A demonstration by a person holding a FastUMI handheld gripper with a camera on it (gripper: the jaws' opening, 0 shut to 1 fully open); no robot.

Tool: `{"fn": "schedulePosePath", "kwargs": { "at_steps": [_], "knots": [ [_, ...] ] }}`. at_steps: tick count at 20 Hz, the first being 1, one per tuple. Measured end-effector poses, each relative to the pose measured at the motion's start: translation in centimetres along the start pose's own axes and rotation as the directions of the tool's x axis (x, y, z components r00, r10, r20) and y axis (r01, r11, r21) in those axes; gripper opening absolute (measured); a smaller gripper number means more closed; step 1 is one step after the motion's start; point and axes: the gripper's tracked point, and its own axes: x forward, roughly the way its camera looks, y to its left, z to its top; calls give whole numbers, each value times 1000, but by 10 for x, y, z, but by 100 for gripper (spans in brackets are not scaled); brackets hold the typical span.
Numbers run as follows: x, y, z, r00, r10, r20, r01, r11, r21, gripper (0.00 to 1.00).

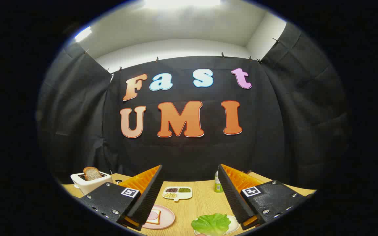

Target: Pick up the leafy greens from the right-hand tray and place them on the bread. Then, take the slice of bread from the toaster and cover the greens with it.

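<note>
I hold the gripper (189,193) high above the near edge of the wooden table (205,203), its jaws spread wide with nothing between them, so I can take in the whole layout before I commit. The leafy greens (211,223) lie on a white tray (233,224) at the near edge, just inside the right finger (238,196) and below the fingertips, which I judge puts them within easy reach of a downward move. The pink plate (167,218) sits near the left finger (143,200), carrying a slice of bread (153,217) with what looks like a pink filling on it, ready to receive the greens. Toward the far left corner stands the white toaster (89,183) with a slice of toast (92,173) poking up from its slot, so it can be pinched from above later. Between the fingers, further back, rests a small divided dish (177,193) of seeds or beans, and a green bottle (218,185) stands by the right fingertip; both seem to be bystanders I should steer around.
</note>
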Motion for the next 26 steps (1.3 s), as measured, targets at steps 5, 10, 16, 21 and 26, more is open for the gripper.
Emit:
{"fn": "schedulePosePath", "kwargs": {
  "at_steps": [5, 10, 16, 21, 26],
  "knots": [
    [-3, 3, 5, 1000, 7, 1, -7, 1000, 20, 98],
    [-2, 8, 5, 1000, 16, -11, -16, 1000, 12, 98],
    [-1, 24, 2, 998, 48, -38, -48, 999, 18, 98],
    [8, 29, -6, 992, 89, -87, -86, 996, 38, 98],
    [16, 16, -41, 957, 128, -259, -121, 992, 44, 98]
  ]
}}
